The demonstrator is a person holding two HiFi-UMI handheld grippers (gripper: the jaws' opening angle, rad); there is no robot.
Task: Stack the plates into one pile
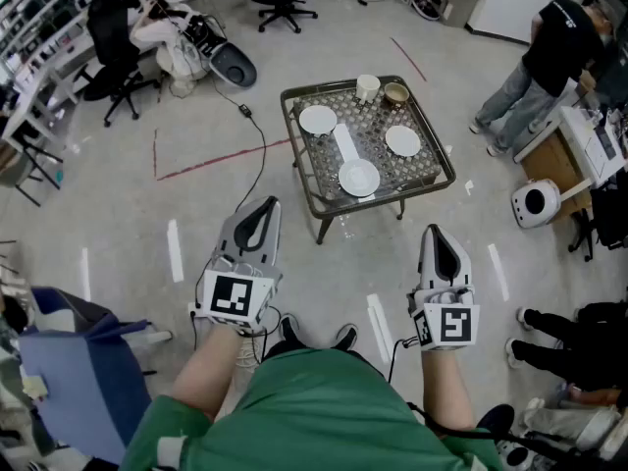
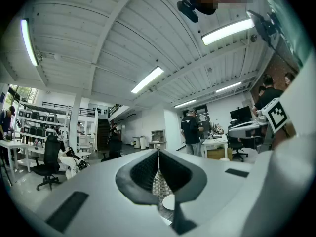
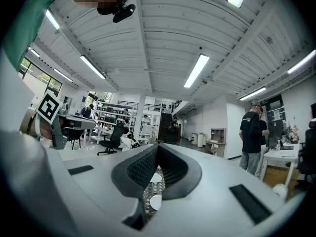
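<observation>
1. Left claw at 7 o'clock in the head view, shut tight, tips together, nothing in between.
2. Right claw at 5 o'clock, shut tight too, nothing in between.
3. Both held level in the air over the floor, pointing toward 12 o'clock, well apart from the bench.
4. Small square bench, up at 12 o'clock from the claws.
5. Three white plates on the bench, lying flat, not in a pile, none touching another.
6. First plate at 10 o'clock on the bench top.
7. Second plate at 3 o'clock on the bench top.
8. Third plate at 6 o'clock, near the front edge.
9. White cup at 12 o'clock on the bench top, brown bowl just beside it at 1 o'clock.
10. Long white strip flat between the first plate and the third plate.
11. Red line and black cord on the floor at 9 o'clock from the bench.
12. Person in black standing at 2 o'clock in the head view, seated person at 10 o'clock.
</observation>
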